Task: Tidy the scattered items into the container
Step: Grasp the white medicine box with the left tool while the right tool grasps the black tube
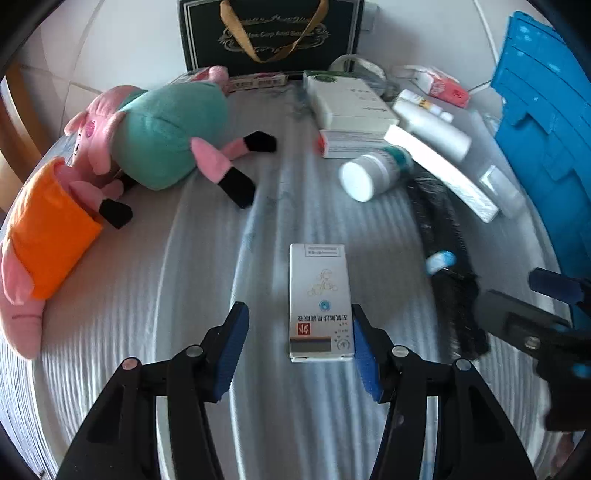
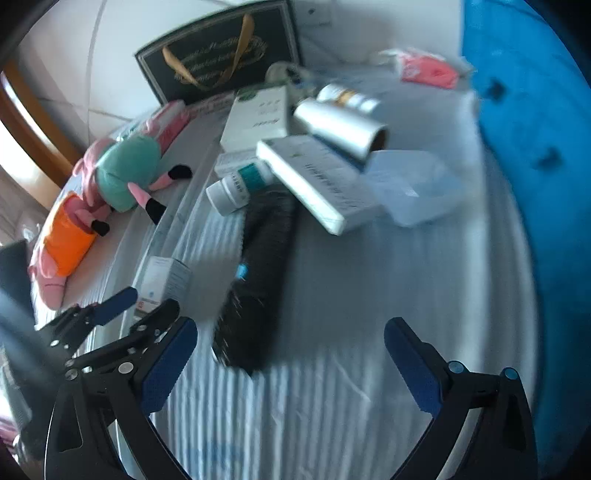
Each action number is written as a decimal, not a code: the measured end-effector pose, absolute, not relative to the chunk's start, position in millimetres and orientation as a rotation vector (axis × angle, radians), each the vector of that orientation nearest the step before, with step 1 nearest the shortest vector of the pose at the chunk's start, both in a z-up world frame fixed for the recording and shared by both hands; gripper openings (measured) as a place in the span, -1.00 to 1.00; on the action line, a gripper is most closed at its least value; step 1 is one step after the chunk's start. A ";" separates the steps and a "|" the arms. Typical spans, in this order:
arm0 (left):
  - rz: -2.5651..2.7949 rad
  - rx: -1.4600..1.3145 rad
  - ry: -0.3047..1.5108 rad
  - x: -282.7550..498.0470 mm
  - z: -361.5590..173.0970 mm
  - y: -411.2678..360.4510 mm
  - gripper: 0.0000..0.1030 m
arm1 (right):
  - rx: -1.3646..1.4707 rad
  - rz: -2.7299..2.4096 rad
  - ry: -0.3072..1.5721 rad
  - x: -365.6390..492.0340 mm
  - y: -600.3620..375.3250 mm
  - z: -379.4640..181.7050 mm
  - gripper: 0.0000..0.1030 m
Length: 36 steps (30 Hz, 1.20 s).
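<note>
A white ribbed cloth (image 1: pixel 155 280) covers the surface, and a blue bin (image 1: pixel 546 122) stands along its edge at 3 o'clock in both wrist views. At 12 o'clock a dark gift bag (image 1: pixel 269 33) with a gold ribbon handle stands upright against the wall. Two pig plushes lie at 9 to 10 o'clock: a green-clad pig (image 1: pixel 166 129) and, just beside it, an orange-clad pig (image 1: pixel 48 229). A heap of items fills 1 to 2 o'clock: a white box (image 1: pixel 347 103) on top of a flatter carton (image 1: pixel 351 144), a long box (image 1: pixel 439 173) leaning across, a silver tube (image 2: pixel 340 125), a clear plastic tub (image 2: pixel 413 188) and a white bottle (image 1: pixel 369 175) on its side. A black hairbrush (image 2: pixel 255 280) lies between the heap and the grippers, well apart from the bin. The small medicine box (image 1: pixel 319 301) lies flat at the centre of the left view, its near end between the spread fingers of the left gripper (image 1: pixel 299 347); the right pad is just beside it, the left pad apart. The right gripper (image 2: pixel 290 369) is wide open over bare cloth, with the brush's bristle end at its 11 o'clock.
</note>
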<state>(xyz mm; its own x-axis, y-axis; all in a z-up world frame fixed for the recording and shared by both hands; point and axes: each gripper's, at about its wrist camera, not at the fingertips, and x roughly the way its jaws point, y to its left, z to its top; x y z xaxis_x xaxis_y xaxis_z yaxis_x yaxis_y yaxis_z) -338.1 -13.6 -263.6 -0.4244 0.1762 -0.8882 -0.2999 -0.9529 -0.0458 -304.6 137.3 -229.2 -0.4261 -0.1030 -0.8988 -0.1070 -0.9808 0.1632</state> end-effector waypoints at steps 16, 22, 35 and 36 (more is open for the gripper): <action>2.460 -1.434 0.219 -344.5 -270.9 -10.0 0.13 | -1.596 2.594 0.247 -336.4 116.2 -273.6 1.00; 2.441 -1.495 0.204 -352.5 -273.3 -14.0 0.49 | -1.618 2.578 0.256 -336.5 121.6 -269.2 0.67; 2.477 -1.392 0.309 -328.8 -256.5 -2.0 -0.40 | -1.677 2.691 0.089 -334.4 101.3 -261.5 -0.31; 2.489 -1.383 0.308 -326.3 -252.1 -4.2 -0.40 | -1.686 2.693 0.097 -330.9 102.5 -261.1 -0.32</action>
<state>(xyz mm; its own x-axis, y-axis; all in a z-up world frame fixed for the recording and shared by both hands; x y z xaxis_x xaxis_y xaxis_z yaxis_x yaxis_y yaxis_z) -326.3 -4.2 -252.1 -0.5041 0.1365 -0.8528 -0.3401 -0.9390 0.0508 -330.9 102.5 -261.1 -0.4366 -0.0637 -0.8974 -0.0009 -0.9975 0.0712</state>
